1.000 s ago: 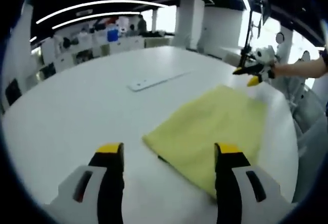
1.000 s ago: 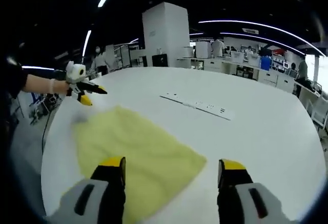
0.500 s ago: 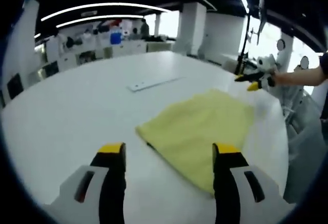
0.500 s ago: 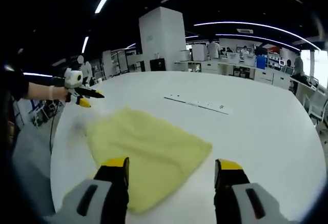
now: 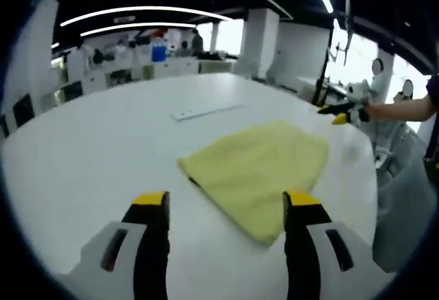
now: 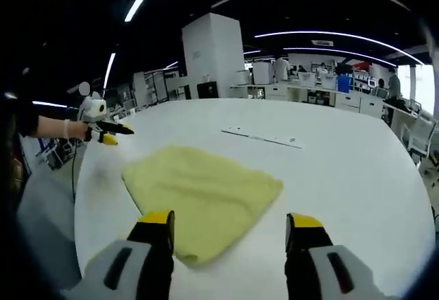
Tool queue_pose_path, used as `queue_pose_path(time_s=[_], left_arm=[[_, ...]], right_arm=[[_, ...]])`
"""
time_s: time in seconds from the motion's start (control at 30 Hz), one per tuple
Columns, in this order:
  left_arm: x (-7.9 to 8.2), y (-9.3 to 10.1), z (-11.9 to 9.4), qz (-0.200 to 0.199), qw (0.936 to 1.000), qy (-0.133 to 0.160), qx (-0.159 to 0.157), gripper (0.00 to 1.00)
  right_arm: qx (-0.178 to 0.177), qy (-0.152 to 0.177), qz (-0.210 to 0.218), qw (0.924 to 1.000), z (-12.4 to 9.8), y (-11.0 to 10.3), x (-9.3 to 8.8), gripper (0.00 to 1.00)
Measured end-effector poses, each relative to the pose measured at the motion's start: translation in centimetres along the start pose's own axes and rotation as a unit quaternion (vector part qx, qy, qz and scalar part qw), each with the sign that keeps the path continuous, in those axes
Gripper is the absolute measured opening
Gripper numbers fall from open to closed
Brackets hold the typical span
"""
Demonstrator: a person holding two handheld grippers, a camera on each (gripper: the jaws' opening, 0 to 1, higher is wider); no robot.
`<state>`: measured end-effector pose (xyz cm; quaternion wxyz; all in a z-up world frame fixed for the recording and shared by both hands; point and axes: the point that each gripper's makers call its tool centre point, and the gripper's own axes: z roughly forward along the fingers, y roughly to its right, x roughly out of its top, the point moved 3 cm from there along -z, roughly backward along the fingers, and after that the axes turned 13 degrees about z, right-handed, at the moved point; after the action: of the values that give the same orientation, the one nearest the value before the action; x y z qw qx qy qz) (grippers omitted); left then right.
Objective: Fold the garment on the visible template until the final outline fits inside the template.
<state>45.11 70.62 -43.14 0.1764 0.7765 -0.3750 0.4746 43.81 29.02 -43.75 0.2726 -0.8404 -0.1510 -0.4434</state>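
Lying folded on white table (image 5: 82,149), yellow garment (image 5: 257,169), both tongs apart

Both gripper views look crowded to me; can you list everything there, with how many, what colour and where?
garment: one, pale yellow, folded flat on the table, ahead of both cameras.
table: one, white, broad with a rounded edge, under everything.
flat strip: one, white with small dark marks, lying on the table beyond the garment.
background room: white counters, a white pillar, ceiling light strips, a blue item on a far counter.
left hand-held gripper: one, grey-white with black jaws and yellow tips, jaws apart, above the table.
right hand-held gripper: one, same colours, jaws apart, above the table.
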Motion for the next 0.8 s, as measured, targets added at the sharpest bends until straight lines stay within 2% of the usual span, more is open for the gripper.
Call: queue_pose_path(time_s=[0.23,0.5,0.6,0.7,0.8], left_arm=[[-1.2,0.6,-0.9,-0.015,0.9999,-0.004,0.005,0.63],[-1.7,1.3,-0.6,-0.008,0.9998,-0.015,-0.001,0.62],[-2.1,1.8,-0.3,-0.011,0.9997,-0.019,-0.007,0.61],[-2.8,2.6,0.0,-0.017,0.9994,-0.025,-0.016,0.55],[-3.6,3.4,0.4,-0.028,0.9990,-0.027,-0.020,0.52]], right_arm=[[-0.008,0.001,0.008,0.9999,-1.2,0.1,-1.1,0.65],[-0.003,-0.006,0.014,0.9999,-1.0,-0.3,-1.9,0.63],[0.008,-0.019,0.023,0.9995,-0.8,-0.7,-2.8,0.54],[0.015,-0.035,0.036,0.9986,-0.6,-1.0,-3.9,0.44],[0.020,-0.051,0.043,0.9976,-0.1,-1.3,-5.4,0.39]])
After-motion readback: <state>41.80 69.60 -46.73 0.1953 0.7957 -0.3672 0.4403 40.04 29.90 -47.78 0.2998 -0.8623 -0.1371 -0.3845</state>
